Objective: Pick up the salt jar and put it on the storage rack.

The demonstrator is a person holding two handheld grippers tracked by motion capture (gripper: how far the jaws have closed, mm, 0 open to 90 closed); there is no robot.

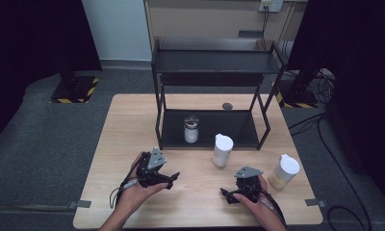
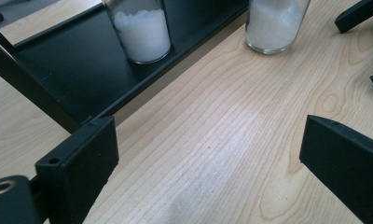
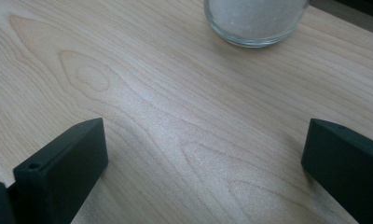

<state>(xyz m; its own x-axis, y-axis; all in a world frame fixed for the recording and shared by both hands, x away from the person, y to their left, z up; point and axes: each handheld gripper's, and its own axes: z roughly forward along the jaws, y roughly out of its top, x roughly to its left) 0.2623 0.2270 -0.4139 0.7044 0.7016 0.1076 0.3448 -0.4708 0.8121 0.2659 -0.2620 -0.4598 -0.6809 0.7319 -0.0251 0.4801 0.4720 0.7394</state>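
Clearly we risk tipping the tall white jar (image 1: 223, 150) at twelve o'clock, since our left hand-held gripper (image 1: 173, 178) and right hand-held gripper (image 1: 225, 195) both gape empty near it.

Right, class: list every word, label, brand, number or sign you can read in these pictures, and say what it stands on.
None can be read.
White-lidded glass jar of white grains: no label seen.
Metal-lidded glass jar on the black metal rack: no label seen.
White-lidded jar of yellowish contents: no label seen.
Yellow-and-black hazard stripes on the black floor base: a marking, no words.
White wall socket: too small to tell.
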